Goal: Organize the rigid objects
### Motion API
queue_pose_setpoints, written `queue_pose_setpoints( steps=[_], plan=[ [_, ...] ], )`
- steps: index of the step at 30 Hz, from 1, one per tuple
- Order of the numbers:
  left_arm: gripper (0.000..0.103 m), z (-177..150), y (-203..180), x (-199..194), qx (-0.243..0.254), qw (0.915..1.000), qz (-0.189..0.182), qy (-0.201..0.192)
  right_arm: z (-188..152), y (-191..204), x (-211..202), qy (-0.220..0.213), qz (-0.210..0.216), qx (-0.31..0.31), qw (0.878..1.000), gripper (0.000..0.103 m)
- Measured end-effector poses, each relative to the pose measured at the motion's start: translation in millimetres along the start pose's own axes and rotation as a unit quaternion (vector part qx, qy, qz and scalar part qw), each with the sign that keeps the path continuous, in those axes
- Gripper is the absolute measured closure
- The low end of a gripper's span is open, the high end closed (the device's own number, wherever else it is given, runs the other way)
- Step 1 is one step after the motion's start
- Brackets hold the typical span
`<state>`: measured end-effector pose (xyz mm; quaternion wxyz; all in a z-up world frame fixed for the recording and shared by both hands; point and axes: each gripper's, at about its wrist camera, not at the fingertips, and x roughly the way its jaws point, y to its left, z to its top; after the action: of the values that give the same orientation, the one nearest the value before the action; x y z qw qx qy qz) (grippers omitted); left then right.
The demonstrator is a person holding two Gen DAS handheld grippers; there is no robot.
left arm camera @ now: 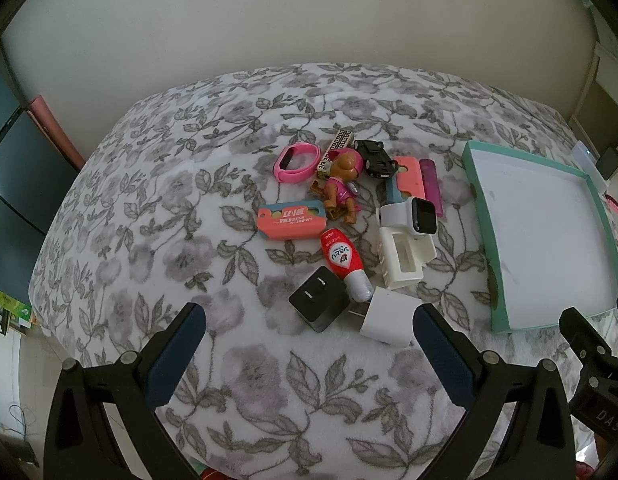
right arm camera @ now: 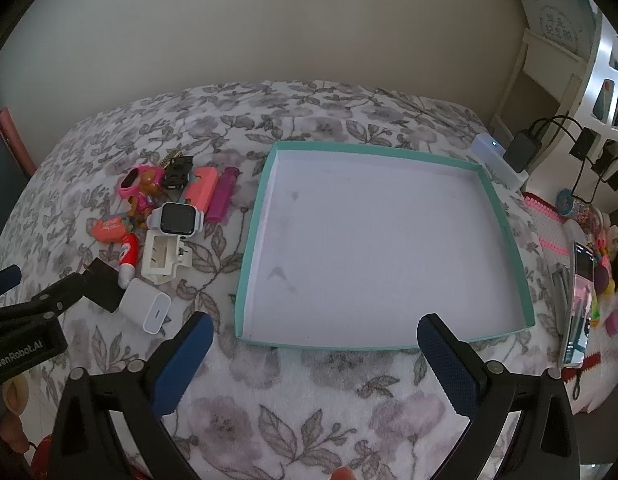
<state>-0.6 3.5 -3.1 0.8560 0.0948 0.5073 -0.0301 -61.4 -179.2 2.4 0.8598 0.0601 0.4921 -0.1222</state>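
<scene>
Blue ribbed fingertips, floral fleece.

Grey floral-print white bedspread; teal-rimmed, white-floored shallow cardboard tray; pink rubber wristband; black plastic plug adapter; white cube charger; red-and-white squeeze tube; purple plastic lighter

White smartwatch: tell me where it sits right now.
The white smartwatch lies on the floral blanket in the pile left of the teal tray, atop the white plastic holder, beside the purple lighter.
</scene>
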Motion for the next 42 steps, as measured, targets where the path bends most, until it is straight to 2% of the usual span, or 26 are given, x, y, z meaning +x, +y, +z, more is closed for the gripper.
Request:
queue_pose_setpoints(
  steps=[17, 20, 23, 31, 39, 42],
  plan=[
    [0.000, 0.2, -0.6, 0.0, 0.000, 1.0000, 0.001, 0.000, -3.4, 1.6, 5.9, 0.007, -0.008, -0.006, 1.000, 0.000],
    [0.000, 0.1, -0.5, 0.0, 0.000, 1.0000, 0.001, 0.001, -3.6, 2.1, 6.5, 0.012, -0.022, -0.012, 1.000, 0.000],
    [0.000, 0.2, -0.6, -0.1, 0.000, 1.0000, 0.001, 0.001, -3.5, 1.8, 6.4, 0.008, -0.008, -0.005, 1.000, 0.000],
    [0.000, 0.3, -0.6, -0.1, 0.000, 1.0000, 0.001, 0.001, -3.4, 2.2, 6.8, 0.013, -0.018, -0.011, 1.000, 0.000],
    [0.000, 0.5, -0.5, 0.0, -0.001, 1.0000, 0.001, 0.001, -4.6, 2.7, 7.4, 0.008, -0.006, -0.002, 1.000, 0.000],
    [0.000, 2.6, 8.3, 0.9, -0.016, 0.9998, 0.015, -0.004, -3.8, 3.1, 7.5, 0.004, -0.003, -0.002, 1.000, 0.000]
  ],
)
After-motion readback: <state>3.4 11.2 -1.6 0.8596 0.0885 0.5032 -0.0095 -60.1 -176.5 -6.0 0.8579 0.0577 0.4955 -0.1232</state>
